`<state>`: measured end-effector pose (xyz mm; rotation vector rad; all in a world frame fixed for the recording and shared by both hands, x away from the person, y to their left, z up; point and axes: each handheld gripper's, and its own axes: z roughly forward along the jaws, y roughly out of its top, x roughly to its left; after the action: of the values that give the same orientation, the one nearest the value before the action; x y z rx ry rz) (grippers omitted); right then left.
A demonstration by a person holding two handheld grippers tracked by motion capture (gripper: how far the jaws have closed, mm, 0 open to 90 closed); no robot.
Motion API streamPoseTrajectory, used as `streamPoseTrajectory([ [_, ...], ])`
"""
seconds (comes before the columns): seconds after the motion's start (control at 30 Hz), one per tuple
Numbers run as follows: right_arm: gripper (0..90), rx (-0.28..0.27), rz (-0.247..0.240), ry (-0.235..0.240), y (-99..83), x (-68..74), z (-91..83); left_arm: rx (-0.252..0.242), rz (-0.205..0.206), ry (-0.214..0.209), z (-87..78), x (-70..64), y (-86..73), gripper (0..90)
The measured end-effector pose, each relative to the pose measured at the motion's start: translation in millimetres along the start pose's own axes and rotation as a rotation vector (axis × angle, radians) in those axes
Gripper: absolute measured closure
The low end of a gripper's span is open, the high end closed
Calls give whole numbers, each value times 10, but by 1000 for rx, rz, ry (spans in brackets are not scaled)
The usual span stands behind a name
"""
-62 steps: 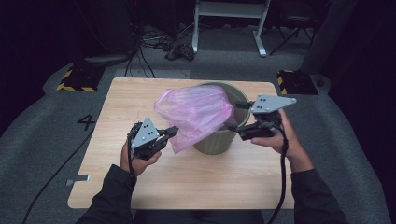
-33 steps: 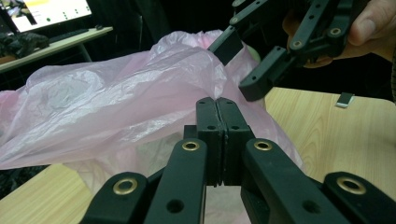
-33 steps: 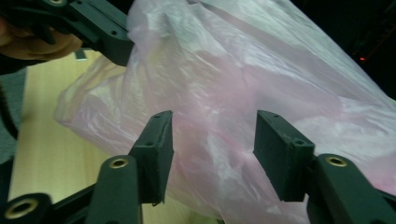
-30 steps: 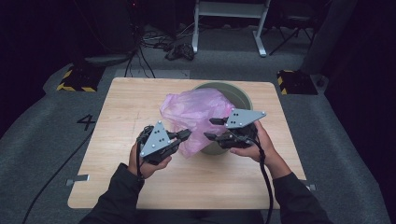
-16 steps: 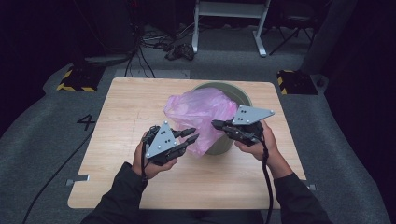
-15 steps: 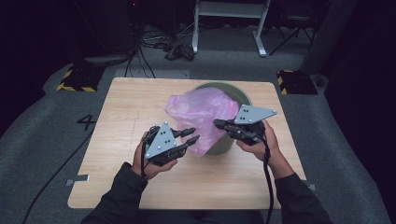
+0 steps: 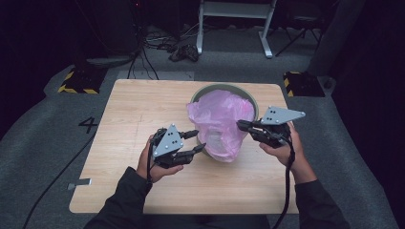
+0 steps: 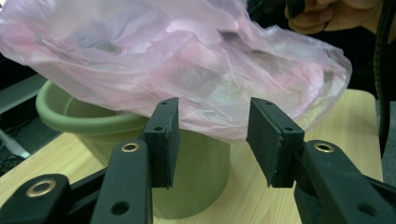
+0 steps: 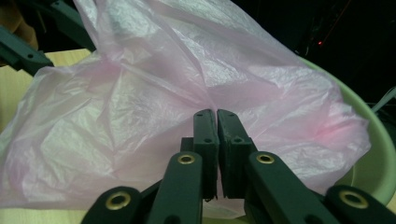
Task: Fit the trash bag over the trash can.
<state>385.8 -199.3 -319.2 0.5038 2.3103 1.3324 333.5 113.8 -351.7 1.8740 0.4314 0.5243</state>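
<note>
The thin pink plastic bag (image 7: 220, 119) had settled over the round green plastic bin (image 7: 249, 97); the right gripper (image 7: 240, 124) clenched the bag, the left gripper (image 7: 197, 140) gaped beside it. A "4" (image 7: 89, 125) marked the grey floor by the pale wooden table (image 7: 138, 105).

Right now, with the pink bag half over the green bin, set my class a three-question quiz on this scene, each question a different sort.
1. True or false: the left gripper has its jaws shut on the pink bag.
2. Multiple choice: what does the right gripper pinch? A) the bin's rim B) the pink bag C) a cable
3. Fill in: the bag drapes over the near side of the green ___, which stands on the wooden table.

Key
1. False: its jaws stand open, just short of the bag's lower edge.
2. B: its jaws are closed together on the plastic film.
3. bin
</note>
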Motion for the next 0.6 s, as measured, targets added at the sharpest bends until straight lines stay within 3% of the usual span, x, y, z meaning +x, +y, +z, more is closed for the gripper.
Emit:
streamPoseTrajectory([
  [0.1, 781, 9, -10, -6, -28, -1, -17, -4, -17, 1, 19, 21, 9, 511],
  [0.23, 545, 3, -9, -9, -22, 23, -71, 1, -10, 6, 31, 22, 18, 548],
  [0.3, 480, -12, -1, -13, -6, 47, -110, -3, -8, 1, 38, 15, 22, 585],
  [0.47, 305, -72, -1, 36, 57, 188, -203, -5, 6, 9, 40, 10, 37, 706],
  [0.6, 235, -97, -31, 84, 116, 364, -224, -4, 12, 11, 55, 12, 51, 777],
])
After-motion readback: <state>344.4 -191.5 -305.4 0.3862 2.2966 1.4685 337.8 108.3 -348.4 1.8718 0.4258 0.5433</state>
